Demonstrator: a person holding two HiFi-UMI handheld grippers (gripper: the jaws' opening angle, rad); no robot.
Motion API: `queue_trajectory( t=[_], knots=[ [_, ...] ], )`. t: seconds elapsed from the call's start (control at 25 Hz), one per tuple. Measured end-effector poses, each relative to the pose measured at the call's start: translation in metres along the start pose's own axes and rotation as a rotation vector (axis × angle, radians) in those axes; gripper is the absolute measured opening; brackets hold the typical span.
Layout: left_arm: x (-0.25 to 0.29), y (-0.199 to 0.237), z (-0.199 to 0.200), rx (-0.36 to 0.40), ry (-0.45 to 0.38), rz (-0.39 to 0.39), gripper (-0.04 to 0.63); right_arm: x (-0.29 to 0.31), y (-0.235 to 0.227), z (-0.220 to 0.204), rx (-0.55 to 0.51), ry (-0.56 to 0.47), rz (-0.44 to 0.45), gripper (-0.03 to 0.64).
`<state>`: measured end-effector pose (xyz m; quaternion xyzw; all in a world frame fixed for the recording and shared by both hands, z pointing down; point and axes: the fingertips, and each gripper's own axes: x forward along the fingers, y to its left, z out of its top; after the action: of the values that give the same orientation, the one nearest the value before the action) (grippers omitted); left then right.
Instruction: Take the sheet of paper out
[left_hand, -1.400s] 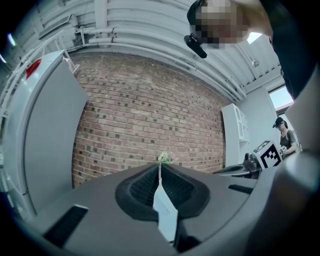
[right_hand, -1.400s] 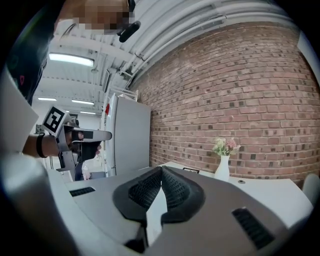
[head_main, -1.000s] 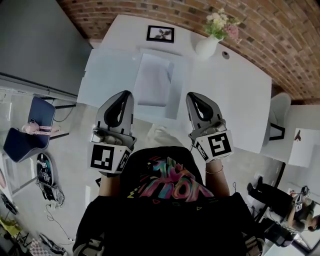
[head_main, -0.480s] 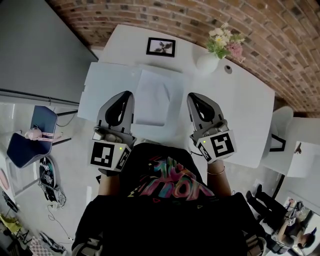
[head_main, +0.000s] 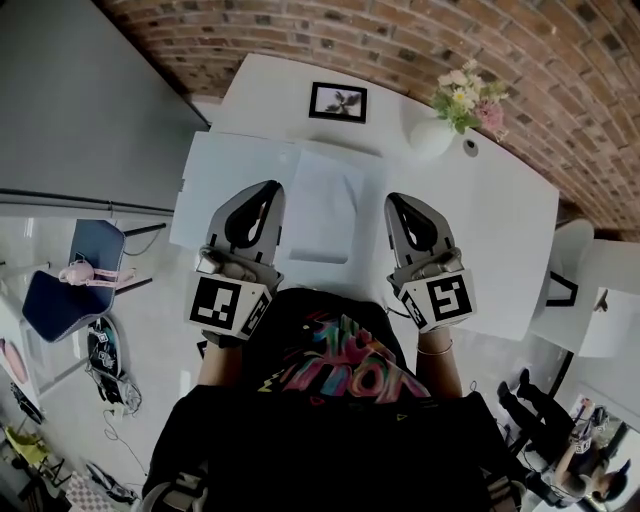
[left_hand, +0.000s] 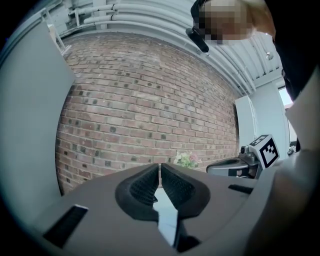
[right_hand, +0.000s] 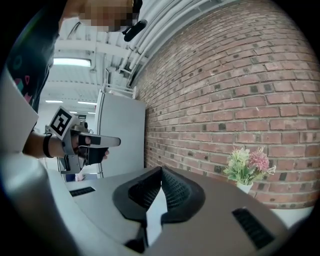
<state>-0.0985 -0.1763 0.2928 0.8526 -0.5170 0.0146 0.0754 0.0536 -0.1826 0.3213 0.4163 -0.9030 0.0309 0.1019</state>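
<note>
**Over the white table, both grippers closed and empty, paper lying between them**

Behind the table, a red brick wall (head_main: 560, 60) fills the top of the head view, with a grey panel (head_main: 80, 100) to its left. The white table (head_main: 500, 230) stands against the brick. On it lies a broad pale blue cover (head_main: 225, 180), perhaps an open folder. The sheet of paper (head_main: 325, 205) sits at its middle, flat and whiter than the cover. Whether the sheet lies on the cover or inside it cannot be told.

The left gripper (head_main: 268, 188) and the right gripper (head_main: 396, 200) hang over the near part of the table, pointing toward the wall. The paper shows between them, and neither one touches it. In the left gripper view the left gripper's ribbed pads (left_hand: 145, 185) meet at the tips with nothing between them. In the right gripper view the right gripper's pads (right_hand: 175, 187) are likewise pressed together and empty.

A white vase of flowers (head_main: 440, 130) stands at the far right of the table. A small framed picture (head_main: 338, 102) lies just beyond the cover.
</note>
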Motion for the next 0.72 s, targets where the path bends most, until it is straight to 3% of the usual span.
queue_trajectory(
  t=[0.72],
  knots=[
    [-0.002, 0.014, -0.040, -0.093, 0.045, 0.009, 0.035, 0.002, 0.005, -0.013, -0.011, 0.036, 0.039, 0.021]
  ],
)
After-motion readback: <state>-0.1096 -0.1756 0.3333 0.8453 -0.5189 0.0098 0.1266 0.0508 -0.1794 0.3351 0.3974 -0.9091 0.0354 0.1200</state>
